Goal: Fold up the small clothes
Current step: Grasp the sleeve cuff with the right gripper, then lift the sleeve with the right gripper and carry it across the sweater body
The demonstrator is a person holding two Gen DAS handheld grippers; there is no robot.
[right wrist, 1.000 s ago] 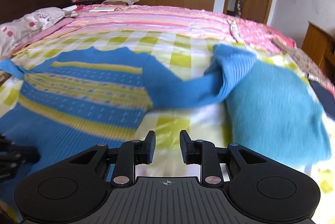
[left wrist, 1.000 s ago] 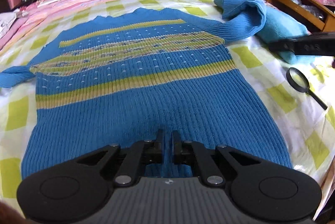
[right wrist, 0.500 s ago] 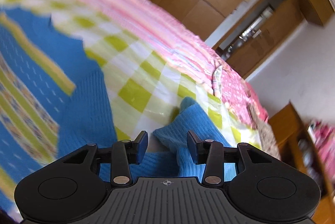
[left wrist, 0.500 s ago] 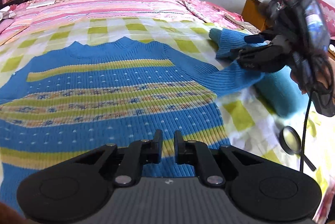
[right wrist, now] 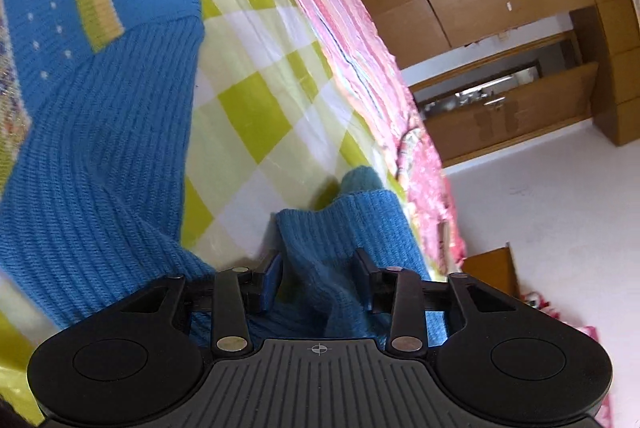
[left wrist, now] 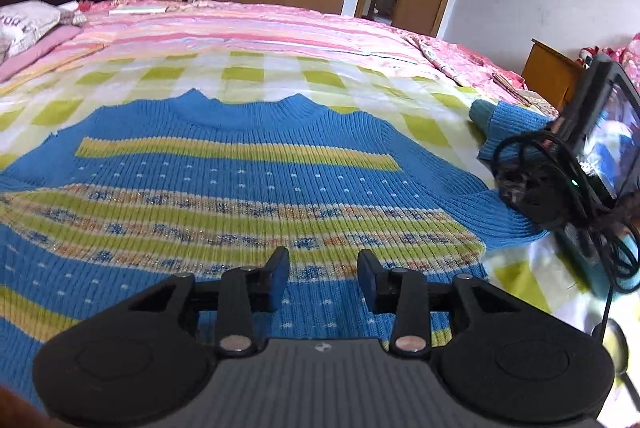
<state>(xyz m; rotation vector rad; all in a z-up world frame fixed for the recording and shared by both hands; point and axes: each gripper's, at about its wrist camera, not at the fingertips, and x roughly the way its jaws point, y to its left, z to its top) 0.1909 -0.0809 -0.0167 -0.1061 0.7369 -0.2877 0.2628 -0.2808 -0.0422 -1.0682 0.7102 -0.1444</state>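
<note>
Because the sweater [left wrist: 224,195] is soft, limp knit, I straddle its cuff [right wrist: 340,228] with the spread right gripper [right wrist: 318,278], the left gripper [left wrist: 323,278] spread above its chest.

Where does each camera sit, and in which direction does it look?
Left wrist: sits on the left gripper, above the sweater, looking across the bed toward the wardrobe; its open fingers and the right gripper's housing show.
Right wrist: sits on the right gripper, rolled sideways, looking along the sleeve lying between its open fingers.
Shared: sweater, sleeve cuff, checked bed cover, wardrobe.
</note>
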